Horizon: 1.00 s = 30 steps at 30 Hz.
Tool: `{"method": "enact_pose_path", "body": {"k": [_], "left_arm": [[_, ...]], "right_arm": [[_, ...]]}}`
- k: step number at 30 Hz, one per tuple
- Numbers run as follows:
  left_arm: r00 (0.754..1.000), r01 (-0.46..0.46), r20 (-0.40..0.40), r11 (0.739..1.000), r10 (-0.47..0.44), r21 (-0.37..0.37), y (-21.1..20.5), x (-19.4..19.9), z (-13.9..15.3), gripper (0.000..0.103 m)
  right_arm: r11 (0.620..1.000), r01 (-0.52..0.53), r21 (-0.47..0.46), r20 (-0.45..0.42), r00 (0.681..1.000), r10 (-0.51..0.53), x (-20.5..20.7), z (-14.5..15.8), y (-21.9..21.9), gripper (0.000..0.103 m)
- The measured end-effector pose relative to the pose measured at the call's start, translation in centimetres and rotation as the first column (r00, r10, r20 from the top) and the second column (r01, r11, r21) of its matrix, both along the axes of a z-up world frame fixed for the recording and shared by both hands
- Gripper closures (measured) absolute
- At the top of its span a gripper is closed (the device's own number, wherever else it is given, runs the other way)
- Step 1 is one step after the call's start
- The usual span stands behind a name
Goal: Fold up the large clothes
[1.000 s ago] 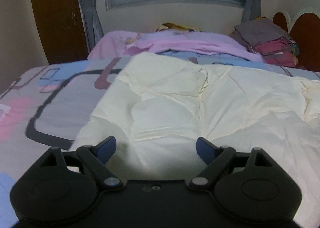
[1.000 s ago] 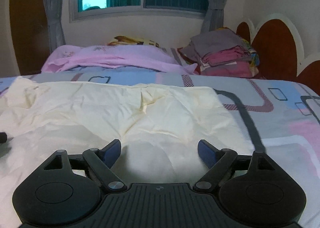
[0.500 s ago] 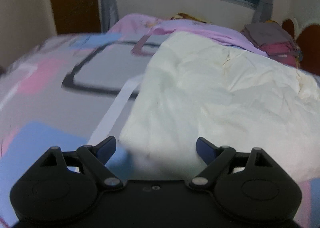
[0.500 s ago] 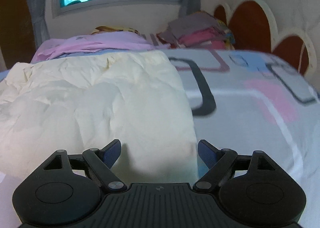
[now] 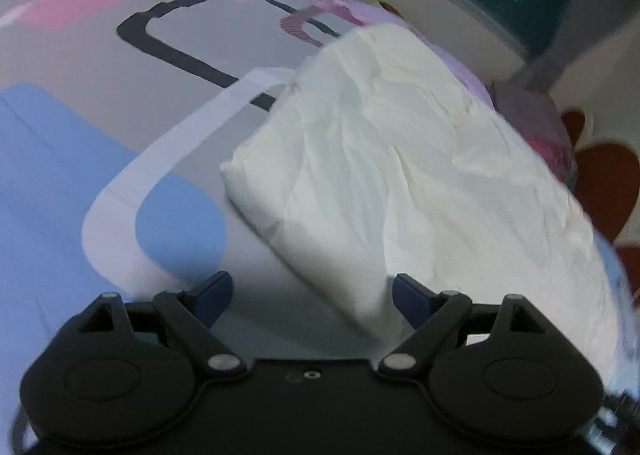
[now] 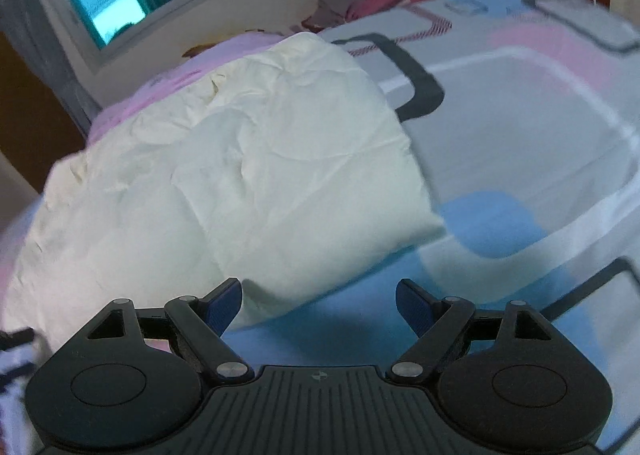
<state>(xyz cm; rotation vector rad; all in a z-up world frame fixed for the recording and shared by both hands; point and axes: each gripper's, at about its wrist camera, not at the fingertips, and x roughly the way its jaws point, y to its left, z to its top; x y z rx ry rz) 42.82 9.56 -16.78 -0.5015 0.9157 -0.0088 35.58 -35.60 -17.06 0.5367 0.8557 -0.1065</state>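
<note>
Both jaws are wide apart with nothing in them, so the left gripper [image 5: 310, 291] and right gripper [image 6: 319, 297] should each drop onto a near corner of the cream cloth [image 6: 248, 159] lying on the bed [image 6: 520, 127] and pinch both layers evenly before lifting.

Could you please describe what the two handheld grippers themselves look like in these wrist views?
Both are matte black with dark blue finger pads, angled linkage bars with silver pivot pins and round side housings. The left gripper has a smooth body; the right gripper has a ribbed one with a small round mark.
</note>
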Motion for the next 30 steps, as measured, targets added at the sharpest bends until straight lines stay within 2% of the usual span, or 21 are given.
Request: {"method": "enact_pose_path", "body": {"k": [5, 9, 10, 11, 13, 17, 20, 26, 30], "left_arm": [[0.998, -0.046, 0.041, 0.997, 0.049, -0.065, 0.6, 1.9, -0.5, 0.02], [0.995, -0.082, 0.055, 0.993, 0.087, -0.085, 0.6, 2.7, -0.6, 0.024], [0.994, -0.092, 0.055, 0.993, 0.096, -0.077, 0.5, 2.8, -0.6, 0.028], [0.993, -0.101, 0.053, 0.992, 0.105, -0.07, 0.4, 2.9, -0.6, 0.042], [0.992, -0.113, 0.047, 0.991, 0.117, -0.07, 0.5, 2.9, -0.6, 0.05], [0.992, -0.11, 0.05, 0.992, 0.113, -0.058, 0.3, 2.6, 0.0, 0.072], [0.992, -0.104, 0.061, 0.993, 0.107, -0.047, 0.1, 2.2, 0.9, 0.082], [0.994, -0.069, 0.083, 0.996, 0.074, -0.055, 0.7, -0.1, 3.0, 0.085], [0.996, -0.036, 0.082, 0.998, 0.04, -0.054, 1.8, -3.6, 3.9, 0.085]], "right_arm": [[0.992, 0.064, 0.109, 0.022, 0.998, -0.067, 2.0, -1.0, -1.0, 0.02], [0.987, 0.107, 0.123, 0.042, 0.993, -0.113, 2.7, -1.0, -1.4, 0.02], [0.988, 0.111, 0.103, 0.045, 0.992, -0.116, 2.7, -0.9, -1.4, 0.031], [0.99, 0.11, 0.09, 0.05, 0.992, -0.115, 2.6, -0.8, -1.4, 0.039], [0.989, 0.111, 0.101, 0.058, 0.991, -0.117, 2.5, -0.7, -1.8, 0.047], [0.987, 0.1, 0.122, 0.074, 0.991, -0.109, 2.6, -0.3, -2.3, 0.066], [0.991, 0.075, 0.109, 0.097, 0.992, -0.086, 2.2, 0.7, -2.1, 0.074], [0.992, 0.061, 0.109, 0.13, 0.989, -0.075, -0.1, 2.8, -1.9, 0.078], [0.992, 0.058, 0.114, 0.134, 0.988, -0.073, -4.0, 3.7, -1.3, 0.078]]}}
